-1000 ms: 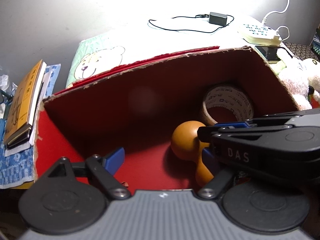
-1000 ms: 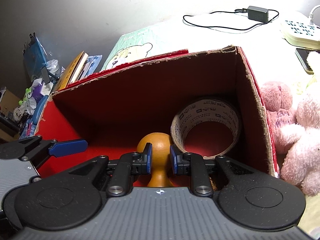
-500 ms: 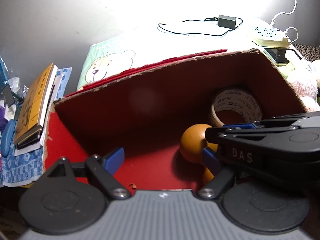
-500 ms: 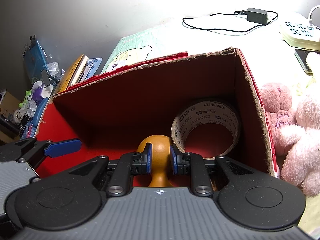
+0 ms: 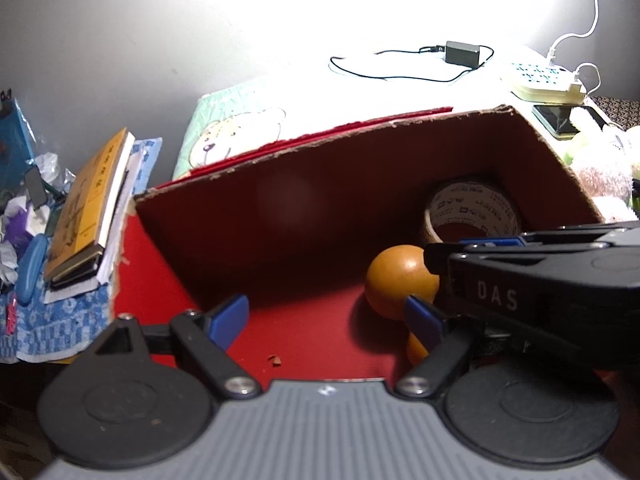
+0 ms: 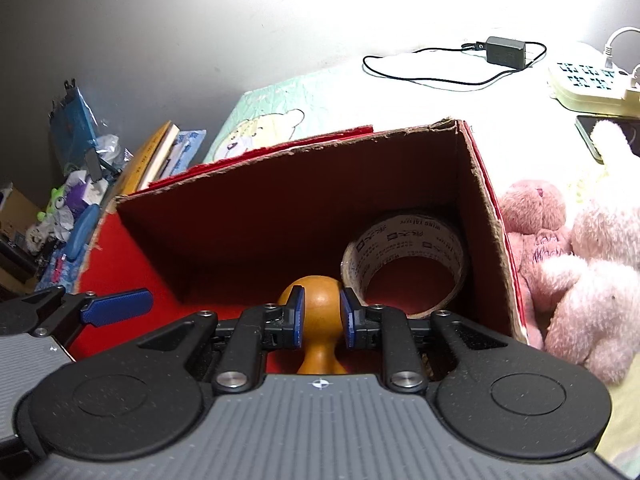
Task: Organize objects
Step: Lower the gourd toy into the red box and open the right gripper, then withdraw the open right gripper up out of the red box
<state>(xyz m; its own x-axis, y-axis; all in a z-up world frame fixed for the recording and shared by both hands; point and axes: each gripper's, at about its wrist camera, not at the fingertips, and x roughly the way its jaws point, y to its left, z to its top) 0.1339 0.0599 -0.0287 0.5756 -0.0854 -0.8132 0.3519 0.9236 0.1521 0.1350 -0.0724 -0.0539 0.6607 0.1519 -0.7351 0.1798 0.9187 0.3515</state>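
Observation:
An open red cardboard box (image 5: 280, 184) (image 6: 304, 184) lies in front of me. Inside it at the right back corner stands a roll of printed packing tape (image 5: 472, 212) (image 6: 404, 260). An orange wooden object with a round knob (image 5: 400, 280) (image 6: 320, 308) sits inside the box. My right gripper (image 6: 320, 316) has its blue pads around the knob, slightly apart from it, and it shows in the left wrist view (image 5: 520, 280). My left gripper (image 5: 324, 316) is open and empty over the box's red floor.
A stack of books (image 5: 88, 212) and clutter lie left of the box. A bear-print mat (image 5: 232, 136), a black charger with cable (image 5: 460, 54) and a power strip (image 5: 544, 84) lie behind. Pink plush toys (image 6: 580, 264) sit right of the box.
The right gripper's pads have spread from tight on the knob's neck to wider around the knob. Both grippers have drawn back a little from the box.

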